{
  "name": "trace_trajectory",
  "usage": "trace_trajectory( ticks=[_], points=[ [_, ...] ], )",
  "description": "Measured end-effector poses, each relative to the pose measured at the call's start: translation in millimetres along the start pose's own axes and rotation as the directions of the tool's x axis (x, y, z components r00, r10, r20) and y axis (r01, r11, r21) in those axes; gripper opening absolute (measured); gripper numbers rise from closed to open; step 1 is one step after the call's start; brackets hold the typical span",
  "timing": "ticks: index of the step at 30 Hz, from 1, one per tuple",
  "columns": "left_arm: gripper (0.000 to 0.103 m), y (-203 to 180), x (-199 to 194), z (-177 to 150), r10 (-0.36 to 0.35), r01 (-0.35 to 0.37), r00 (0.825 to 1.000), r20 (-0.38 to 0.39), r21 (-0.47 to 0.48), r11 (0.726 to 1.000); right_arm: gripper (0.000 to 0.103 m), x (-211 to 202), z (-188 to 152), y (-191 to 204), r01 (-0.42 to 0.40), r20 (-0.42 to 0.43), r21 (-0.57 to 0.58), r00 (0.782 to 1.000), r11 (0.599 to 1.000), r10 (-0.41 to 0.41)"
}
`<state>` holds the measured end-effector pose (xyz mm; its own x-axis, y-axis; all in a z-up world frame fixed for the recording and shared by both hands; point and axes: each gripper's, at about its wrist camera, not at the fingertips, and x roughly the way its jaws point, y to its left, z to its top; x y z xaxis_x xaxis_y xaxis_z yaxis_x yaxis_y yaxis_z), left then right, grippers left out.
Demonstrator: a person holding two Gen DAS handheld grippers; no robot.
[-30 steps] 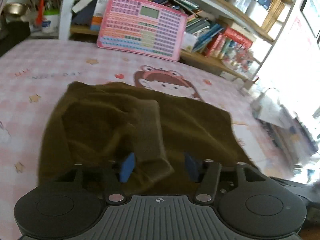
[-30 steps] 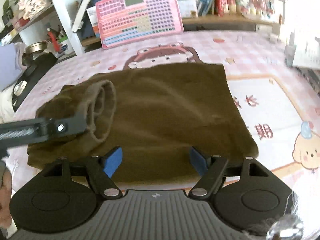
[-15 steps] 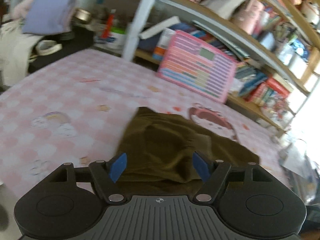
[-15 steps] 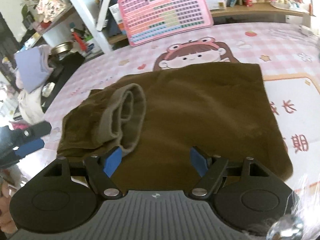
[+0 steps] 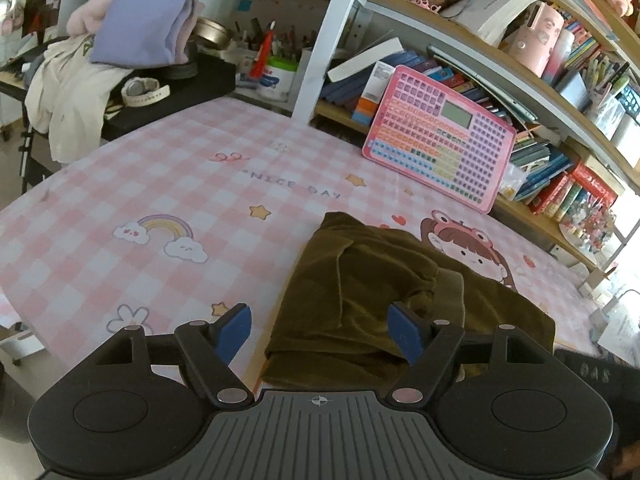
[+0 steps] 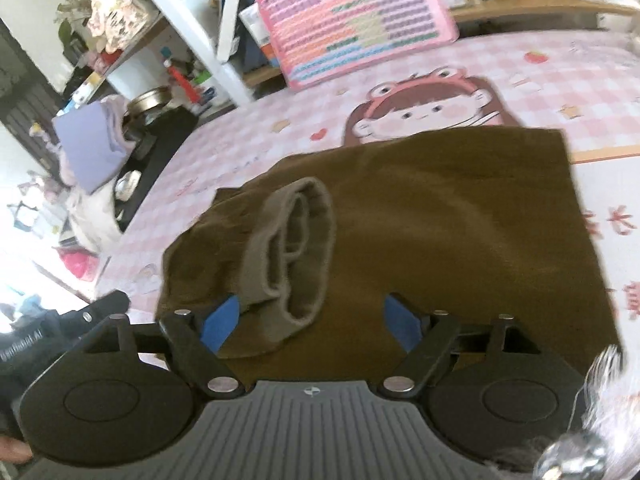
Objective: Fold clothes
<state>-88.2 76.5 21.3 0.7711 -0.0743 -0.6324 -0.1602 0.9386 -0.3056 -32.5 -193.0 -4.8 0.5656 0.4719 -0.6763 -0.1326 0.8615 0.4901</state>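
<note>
Both grippers — left gripper (image 5: 320, 330) and right gripper (image 6: 310, 322) — hang spread and empty, jaws just widened, over the seemingly folded brown garment (image 6: 440, 216).

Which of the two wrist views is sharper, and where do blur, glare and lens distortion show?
Left wrist view: sharp; fisheye bends the white shelf post; daylight washes out the right edge. Right wrist view: softer, motion blur smears the pink keyboard toy and folded olive-brown garment; glare bleaches the left edge.
</note>
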Motion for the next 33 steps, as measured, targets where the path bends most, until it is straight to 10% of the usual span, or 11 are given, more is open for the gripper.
trace_trajectory(
  ticks=[9, 10, 12, 18, 23, 33],
  points=[
    [0.077, 17.7, -11.0, -4.4, 0.030, -0.030, 1.000, 0.000, -0.041, 0.999, 0.080, 54.7, 13.4, -4.6, -0.061, -0.094, 0.291, 0.991, 0.955, 0.093],
    [0.077, 20.4, -12.3, -4.9, 0.035, -0.035, 0.999, 0.000, -0.047, 0.998, 0.076, 58.0, 13.8, -6.1, -0.064, -0.092, 0.326, 0.991, 0.943, 0.099],
    [0.077, 26.7, -13.4, -5.3, 0.044, -0.044, 0.999, -0.002, -0.061, 0.997, 0.026, 63.0, 15.2, -8.7, -0.082, -0.090, 0.383, 0.988, 0.920, 0.126],
    [0.077, 38.5, -14.2, -3.9, 0.045, -0.044, 0.999, 0.000, -0.079, 0.996, 0.018, 21.1, 22.9, 7.7, -0.390, 0.043, 0.305, 0.917, 0.869, 0.397],
    [0.077, 42.8, -6.9, -3.5, 0.031, -0.033, 0.999, -0.023, -0.086, 0.996, 0.020, 42.4, 8.6, -36.1, -0.131, -0.027, 0.435, 0.987, 0.891, 0.159],
    [0.077, 42.6, 2.5, 0.4, -0.022, 0.020, 0.998, -0.053, -0.035, 0.999, 0.043, 12.4, -3.1, -25.0, -0.037, 0.033, 0.315, 0.999, 0.948, 0.028]
  ],
)
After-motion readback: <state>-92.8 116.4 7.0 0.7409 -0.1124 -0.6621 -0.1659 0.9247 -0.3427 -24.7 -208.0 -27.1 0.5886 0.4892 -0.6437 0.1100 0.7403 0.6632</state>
